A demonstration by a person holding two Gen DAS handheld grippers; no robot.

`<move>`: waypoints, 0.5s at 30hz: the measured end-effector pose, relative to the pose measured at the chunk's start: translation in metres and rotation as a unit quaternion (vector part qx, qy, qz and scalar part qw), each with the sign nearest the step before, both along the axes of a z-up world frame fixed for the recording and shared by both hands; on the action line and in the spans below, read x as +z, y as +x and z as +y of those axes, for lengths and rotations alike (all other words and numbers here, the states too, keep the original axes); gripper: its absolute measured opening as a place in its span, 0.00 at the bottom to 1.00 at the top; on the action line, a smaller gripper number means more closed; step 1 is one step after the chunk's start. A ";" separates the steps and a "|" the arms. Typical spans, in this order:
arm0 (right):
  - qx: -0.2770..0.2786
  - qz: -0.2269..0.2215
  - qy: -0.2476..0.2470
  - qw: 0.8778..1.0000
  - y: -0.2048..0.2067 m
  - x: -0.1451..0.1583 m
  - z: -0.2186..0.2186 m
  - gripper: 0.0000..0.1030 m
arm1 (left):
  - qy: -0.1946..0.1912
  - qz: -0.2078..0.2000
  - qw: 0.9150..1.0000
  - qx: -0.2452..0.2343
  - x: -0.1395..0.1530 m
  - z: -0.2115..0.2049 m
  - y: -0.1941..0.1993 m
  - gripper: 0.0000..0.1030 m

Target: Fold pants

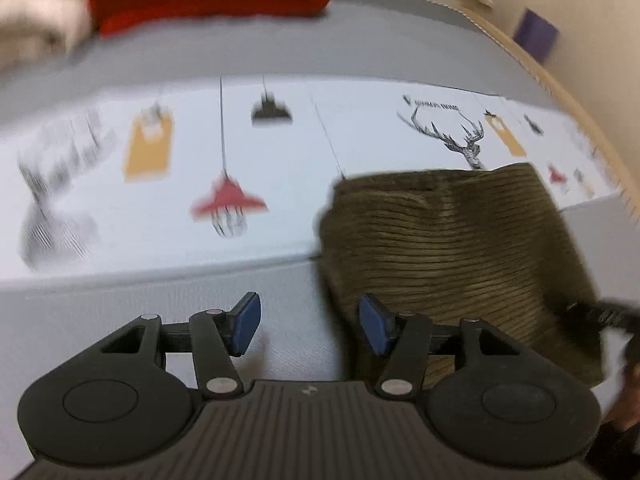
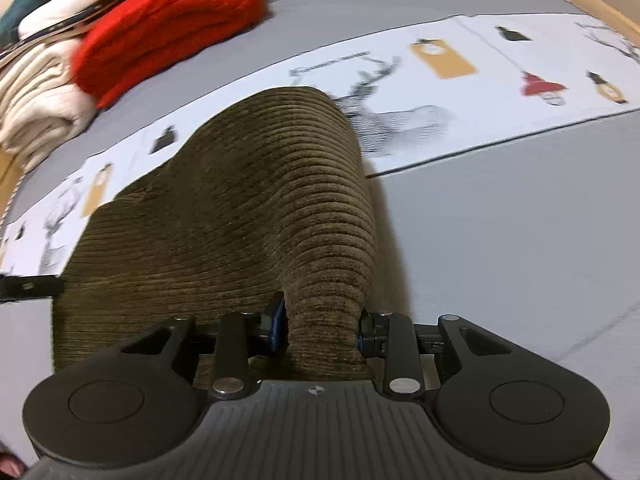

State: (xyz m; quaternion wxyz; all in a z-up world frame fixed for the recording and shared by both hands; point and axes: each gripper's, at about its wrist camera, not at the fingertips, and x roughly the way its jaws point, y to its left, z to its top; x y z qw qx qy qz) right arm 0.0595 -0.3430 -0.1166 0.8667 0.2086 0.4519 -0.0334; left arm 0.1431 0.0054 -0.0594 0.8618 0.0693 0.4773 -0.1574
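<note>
The olive-brown corduroy pants lie folded on the grey table, right of centre in the left wrist view. My left gripper is open and empty, just off the pants' left edge, its right finger over the fabric. In the right wrist view the pants fill the middle. My right gripper is shut on a raised bunch of the corduroy at the near edge. The tip of the other gripper shows at the far left.
A white runner printed with lamps and deer crosses the grey table under the pants. A red folded garment and cream folded clothes are stacked at the far left. The table's wooden rim curves along the right.
</note>
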 end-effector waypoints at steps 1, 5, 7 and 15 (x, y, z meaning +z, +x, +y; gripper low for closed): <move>-0.006 0.001 -0.002 1.000 -0.002 0.000 -0.003 0.32 | 0.011 -0.015 1.000 -0.006 0.003 -0.002 -0.004 0.59; -0.011 0.011 -0.012 1.000 -0.010 0.008 0.000 0.42 | -0.011 -0.023 0.999 -0.040 0.011 -0.005 -0.018 0.58; -0.012 0.019 -0.028 0.999 -0.015 0.017 0.005 0.51 | -0.006 -0.032 0.997 -0.064 0.013 -0.010 -0.026 0.58; 0.118 -0.006 -0.096 0.988 -0.028 0.062 0.034 0.58 | 0.020 -0.030 0.988 -0.152 0.000 -0.043 -0.058 0.43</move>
